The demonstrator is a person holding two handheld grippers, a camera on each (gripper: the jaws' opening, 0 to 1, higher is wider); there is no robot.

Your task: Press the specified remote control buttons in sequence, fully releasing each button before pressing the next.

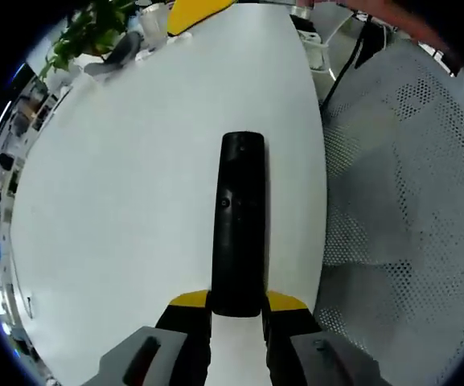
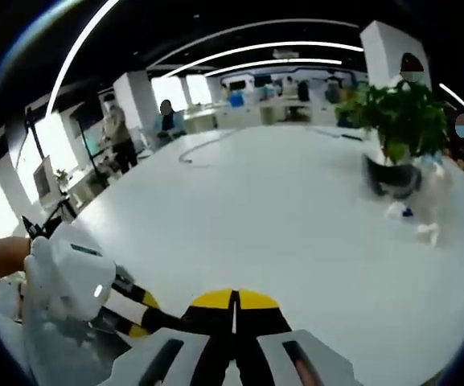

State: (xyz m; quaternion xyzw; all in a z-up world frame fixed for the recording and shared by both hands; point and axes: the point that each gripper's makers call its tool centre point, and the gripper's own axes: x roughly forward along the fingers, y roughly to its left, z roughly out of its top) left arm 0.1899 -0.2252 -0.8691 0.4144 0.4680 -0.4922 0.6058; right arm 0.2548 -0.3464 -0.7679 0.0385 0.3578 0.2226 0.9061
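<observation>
Remote control [image 1: 240,225] gripped (left gripper [image 1: 238,312])

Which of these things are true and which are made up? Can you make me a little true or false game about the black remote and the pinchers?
1. The left gripper is holding the black remote between its jaws. True.
2. The remote lies on a red table. False: the table is white.
3. The right gripper has its jaws closed together with nothing between them. True.
4. A green plant stands on the table in the right gripper view. True.
5. The right gripper is pressing a button on the remote. False: it is over bare table, with no remote at its tips.
</observation>
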